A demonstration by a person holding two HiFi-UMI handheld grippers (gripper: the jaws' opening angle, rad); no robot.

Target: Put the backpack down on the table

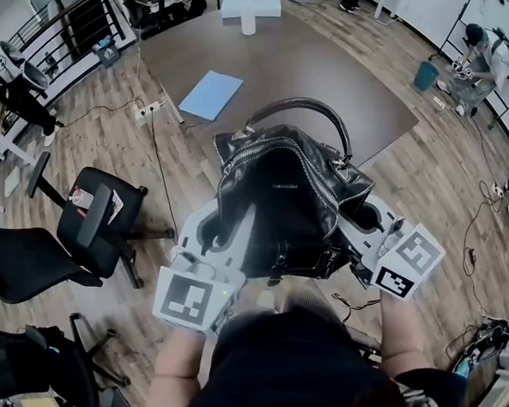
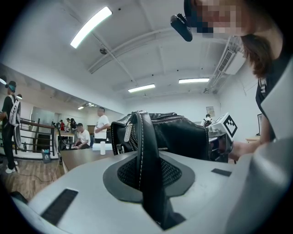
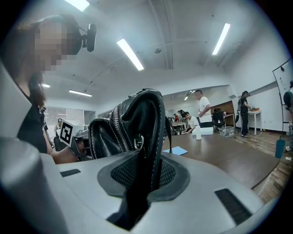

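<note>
A black leather backpack point(image 1: 281, 191) with silver zips and a top handle point(image 1: 303, 107) hangs in the air in front of me, short of the near corner of the dark brown table point(image 1: 331, 83). My left gripper point(image 1: 229, 231) is shut on a black strap point(image 2: 147, 155) at the bag's left side. My right gripper point(image 1: 359, 220) is shut on another black strap point(image 3: 149, 146) at its right side. In the left gripper view the bag point(image 2: 183, 137) fills the middle. The right gripper view has the bag point(image 3: 112, 132) ahead, with the table point(image 3: 219, 157) beyond it.
On the table lie a blue sheet point(image 1: 211, 94), a white box point(image 1: 251, 5) and a small white bottle point(image 3: 198, 132). A black office chair point(image 1: 99, 210) stands on the wood floor to my left. Cables point(image 1: 148, 114) run along the floor. People sit and stand further back.
</note>
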